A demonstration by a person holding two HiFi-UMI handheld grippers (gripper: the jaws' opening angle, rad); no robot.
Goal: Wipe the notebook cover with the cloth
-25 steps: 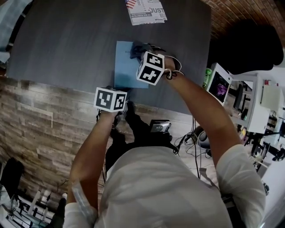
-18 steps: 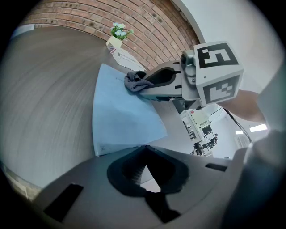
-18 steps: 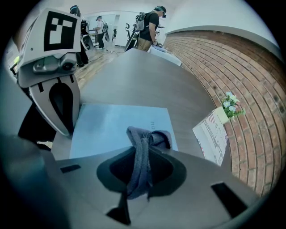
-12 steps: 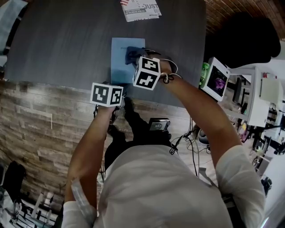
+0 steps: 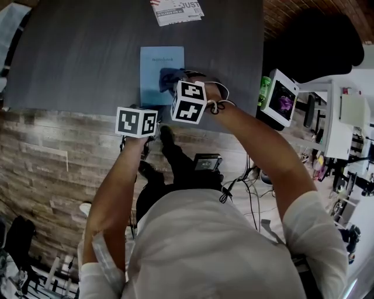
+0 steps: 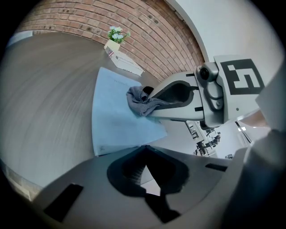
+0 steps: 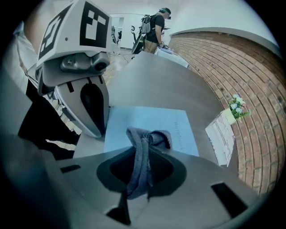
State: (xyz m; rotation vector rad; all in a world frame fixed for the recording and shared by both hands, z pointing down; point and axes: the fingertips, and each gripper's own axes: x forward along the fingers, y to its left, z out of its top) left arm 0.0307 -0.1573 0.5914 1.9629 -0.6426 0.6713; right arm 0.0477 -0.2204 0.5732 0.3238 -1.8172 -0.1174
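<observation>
A light blue notebook (image 5: 153, 70) lies flat on the dark grey table (image 5: 82, 58), close to its near edge. My right gripper (image 5: 179, 82) is shut on a dark grey cloth (image 5: 169, 76), whose bunched end rests on the right half of the cover. In the right gripper view the cloth (image 7: 142, 147) runs back between the jaws over the notebook (image 7: 147, 120). My left gripper (image 5: 142, 110) is shut with nothing in it, its tip (image 6: 145, 146) at the notebook's (image 6: 114, 120) near edge; whether it touches the cover I cannot tell. From there the cloth (image 6: 139, 100) and right gripper (image 6: 187, 96) show.
A printed leaflet (image 5: 177, 10) lies at the far edge of the table, with a small pot of flowers (image 7: 235, 107) beside it. To the right of the table stand a small screen (image 5: 281, 99) and cables on the floor. A person (image 7: 156, 27) stands far off.
The right gripper has drawn the cloth a little toward the near edge along the right side of the cover. The left gripper stays by the notebook's near edge.
</observation>
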